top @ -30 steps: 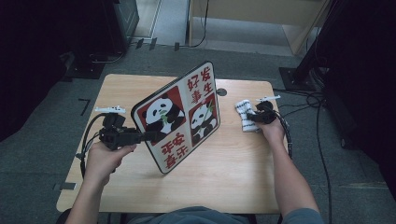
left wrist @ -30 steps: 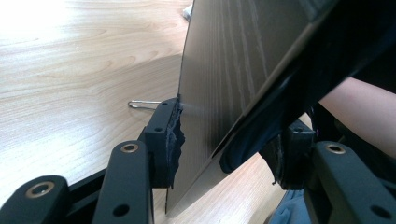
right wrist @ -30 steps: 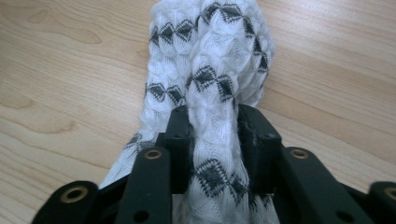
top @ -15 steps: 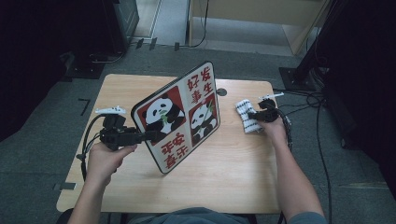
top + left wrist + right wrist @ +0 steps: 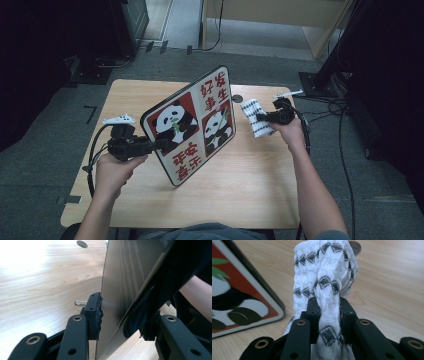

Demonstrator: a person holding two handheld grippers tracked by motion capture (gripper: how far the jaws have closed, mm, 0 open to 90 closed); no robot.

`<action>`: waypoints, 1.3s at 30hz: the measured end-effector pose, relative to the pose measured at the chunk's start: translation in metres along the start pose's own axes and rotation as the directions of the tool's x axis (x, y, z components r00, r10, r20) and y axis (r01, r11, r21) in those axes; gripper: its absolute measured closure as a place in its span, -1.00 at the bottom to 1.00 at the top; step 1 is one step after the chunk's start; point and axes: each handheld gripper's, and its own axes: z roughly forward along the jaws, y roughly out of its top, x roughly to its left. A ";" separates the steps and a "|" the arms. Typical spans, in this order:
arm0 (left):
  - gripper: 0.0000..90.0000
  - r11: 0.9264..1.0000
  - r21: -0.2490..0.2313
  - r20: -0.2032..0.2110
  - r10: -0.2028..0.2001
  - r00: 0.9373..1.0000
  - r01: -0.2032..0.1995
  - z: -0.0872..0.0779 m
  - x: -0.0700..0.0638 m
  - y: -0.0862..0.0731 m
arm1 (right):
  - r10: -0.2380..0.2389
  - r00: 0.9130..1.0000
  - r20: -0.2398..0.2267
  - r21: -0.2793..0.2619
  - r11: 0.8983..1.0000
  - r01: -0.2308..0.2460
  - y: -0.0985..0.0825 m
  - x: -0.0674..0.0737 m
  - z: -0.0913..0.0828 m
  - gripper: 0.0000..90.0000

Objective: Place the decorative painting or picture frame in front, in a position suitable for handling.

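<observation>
A large board [image 5: 192,125] printed with two pandas and red characters stands tilted on its lower edge on the wooden table [image 5: 240,195]. My left gripper [image 5: 160,145] holds its left edge. In the left gripper view the board [image 5: 125,277] sits between the jaws, which have just been closing, and a pad [image 5: 96,311] presses its back. At the right, my right gripper [image 5: 260,117] is shut on a white cloth [image 5: 252,112] with black diamond bands, lifted off the table. In the right gripper view the cloth [image 5: 324,270] bunches up between the jaws of the right gripper [image 5: 328,307].
A small round hole [image 5: 237,98] lies in the tabletop behind the board. Cables trail on the floor at the right [image 5: 345,130]. Bare tabletop stretches in front of the board toward the person.
The right gripper has risen with the cloth, lifting it off the table. The left hand and the board have stayed in place.
</observation>
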 end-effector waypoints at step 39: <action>0.73 0.999 -0.032 -0.002 0.042 0.999 -0.042 0.007 0.001 -0.003 | -0.165 0.981 -0.099 -0.103 0.982 0.155 0.082 0.084 -0.044 0.66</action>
